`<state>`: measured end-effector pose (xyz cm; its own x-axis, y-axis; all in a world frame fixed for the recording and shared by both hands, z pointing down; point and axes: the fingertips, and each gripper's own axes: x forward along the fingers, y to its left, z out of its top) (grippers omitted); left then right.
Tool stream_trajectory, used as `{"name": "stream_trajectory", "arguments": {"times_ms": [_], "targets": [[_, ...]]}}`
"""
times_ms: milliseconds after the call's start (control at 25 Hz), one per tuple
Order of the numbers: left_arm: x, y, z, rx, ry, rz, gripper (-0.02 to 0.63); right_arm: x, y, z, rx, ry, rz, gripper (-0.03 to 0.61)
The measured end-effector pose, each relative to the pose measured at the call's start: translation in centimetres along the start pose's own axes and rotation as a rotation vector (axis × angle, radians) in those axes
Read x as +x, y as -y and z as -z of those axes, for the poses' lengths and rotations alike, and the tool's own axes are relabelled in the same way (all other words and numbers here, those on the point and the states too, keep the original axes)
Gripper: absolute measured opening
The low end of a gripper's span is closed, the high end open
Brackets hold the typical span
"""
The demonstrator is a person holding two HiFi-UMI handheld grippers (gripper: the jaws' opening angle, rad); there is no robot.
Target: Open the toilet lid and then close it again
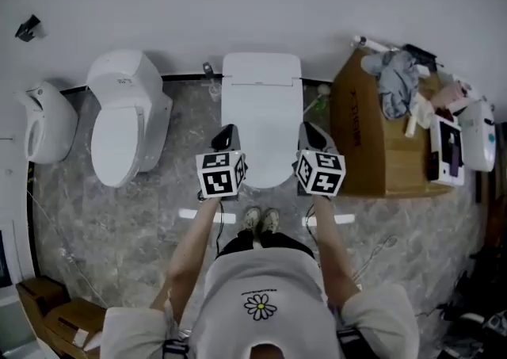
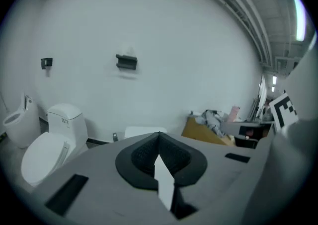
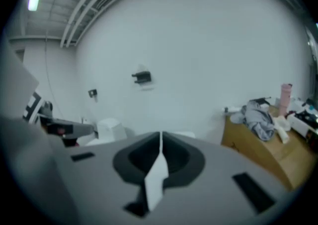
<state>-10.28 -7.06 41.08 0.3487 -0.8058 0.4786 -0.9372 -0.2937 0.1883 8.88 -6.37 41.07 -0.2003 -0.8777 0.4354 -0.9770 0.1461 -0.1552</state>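
The white toilet (image 1: 261,72) stands against the wall straight ahead, and its lid (image 1: 261,124) lies down flat. My left gripper (image 1: 226,135) hangs above the lid's left edge, apart from it. My right gripper (image 1: 314,134) is held above the lid's right edge. In the left gripper view the left gripper (image 2: 159,137) has its jaws together with nothing between them, and the toilet's tank (image 2: 141,131) shows just beyond. In the right gripper view the right gripper (image 3: 160,135) is likewise shut and empty. Both point at the white wall.
A second toilet (image 1: 123,131) and a urinal (image 1: 43,124) stand to the left. To the right is a wooden box (image 1: 372,151) with a bundle of cloth (image 1: 396,80) and small items on top. A black fixture (image 2: 126,62) is mounted on the wall. My feet (image 1: 261,219) stand before the bowl.
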Motion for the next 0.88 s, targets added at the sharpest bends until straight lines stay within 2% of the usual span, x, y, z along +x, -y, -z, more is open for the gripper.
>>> {"name": "stream_trajectory", "arguments": {"times_ms": [80, 200, 320, 400, 520, 720, 880], "targets": [[-3.5, 1.6, -3.1, -0.046, 0.102, 0.028, 0.017, -2.9, -2.3, -3.1, 0.006, 0.097, -0.038, 0.035], [-8.1, 3.7, -5.7, -0.076, 0.206, 0.069, 0.017, -7.4, -5.7, -6.4, -0.045, 0.230, -0.080, 0.035], [-10.9, 6.2, -7.0, -0.070, 0.279, 0.152, 0.017, -10.7, -8.3, -8.4, -0.103, 0.321, -0.131, 0.036], [-11.9, 7.3, -7.2, -0.040, 0.310, 0.175, 0.017, -12.3, -9.1, -9.0, -0.107, 0.362, -0.149, 0.035], [-12.4, 7.6, -7.2, -0.002, 0.324, 0.166, 0.017, -13.4, -9.6, -9.0, -0.132, 0.386, -0.139, 0.035], [-13.2, 7.3, -7.4, 0.034, 0.366, 0.136, 0.017, -13.4, -9.3, -7.6, -0.141, 0.341, -0.128, 0.034], [-12.9, 6.7, -7.4, 0.019, 0.352, 0.122, 0.017, -13.7, -9.0, -7.8, -0.157, 0.342, -0.102, 0.031]]}}
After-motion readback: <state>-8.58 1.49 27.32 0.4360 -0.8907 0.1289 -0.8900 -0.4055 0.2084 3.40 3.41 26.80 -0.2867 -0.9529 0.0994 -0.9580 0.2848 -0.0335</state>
